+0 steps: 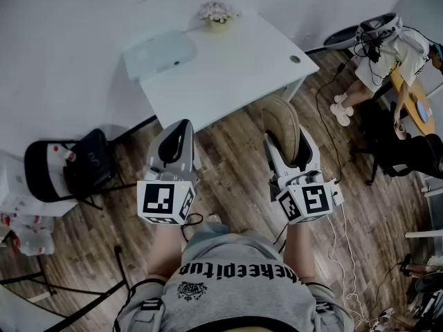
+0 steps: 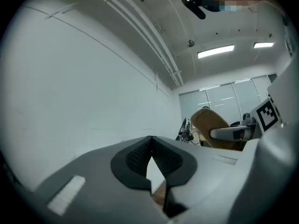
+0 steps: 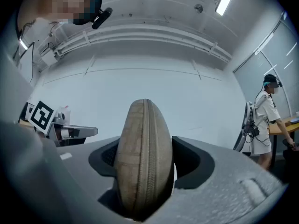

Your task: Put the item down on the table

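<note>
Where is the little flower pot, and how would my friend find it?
Look for the white table by the white wall. At its far edge stands the little flower pot, to the right of a flat white box. It is the only thing there with pale pink blooms on top.

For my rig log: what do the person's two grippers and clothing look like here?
Both the left gripper and right gripper have pale grey, rounded shells with black textured pads. Each carries a white cube printed with black square markers. A white cable trails from the right one. The person wears a grey printed T-shirt.
</note>
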`<state>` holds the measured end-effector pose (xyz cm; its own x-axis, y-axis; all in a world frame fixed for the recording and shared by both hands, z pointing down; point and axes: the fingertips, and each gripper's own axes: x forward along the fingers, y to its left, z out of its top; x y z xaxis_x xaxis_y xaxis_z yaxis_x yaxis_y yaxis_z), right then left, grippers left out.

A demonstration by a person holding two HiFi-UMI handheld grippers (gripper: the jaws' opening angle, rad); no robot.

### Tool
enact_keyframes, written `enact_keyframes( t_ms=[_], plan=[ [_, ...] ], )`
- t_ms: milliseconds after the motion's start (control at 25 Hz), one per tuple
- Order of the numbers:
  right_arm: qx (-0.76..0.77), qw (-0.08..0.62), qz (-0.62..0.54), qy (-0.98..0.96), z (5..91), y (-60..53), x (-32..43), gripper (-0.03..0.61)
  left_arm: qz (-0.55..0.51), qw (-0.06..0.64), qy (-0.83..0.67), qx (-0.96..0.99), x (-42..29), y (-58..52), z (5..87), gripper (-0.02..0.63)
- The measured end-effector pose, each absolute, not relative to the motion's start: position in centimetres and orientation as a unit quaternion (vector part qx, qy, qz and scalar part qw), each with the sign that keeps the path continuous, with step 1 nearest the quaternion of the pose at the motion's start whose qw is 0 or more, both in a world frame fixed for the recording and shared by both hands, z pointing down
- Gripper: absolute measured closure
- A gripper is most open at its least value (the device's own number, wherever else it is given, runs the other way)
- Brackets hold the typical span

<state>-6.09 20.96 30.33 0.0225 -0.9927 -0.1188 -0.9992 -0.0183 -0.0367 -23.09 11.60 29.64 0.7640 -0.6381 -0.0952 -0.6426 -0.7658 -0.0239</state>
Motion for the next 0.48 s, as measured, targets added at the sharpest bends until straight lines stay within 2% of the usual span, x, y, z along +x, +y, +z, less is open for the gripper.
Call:
enact_keyframes(
  t_ms=[480],
  plan=[
    [-0.715, 0.068, 0.032, 0.695, 30.2, 20.5, -7.6, 0.291, 0.048, 0.030, 0.338, -0.939, -24.7, 11.2, 29.5, 0.595]
  ],
)
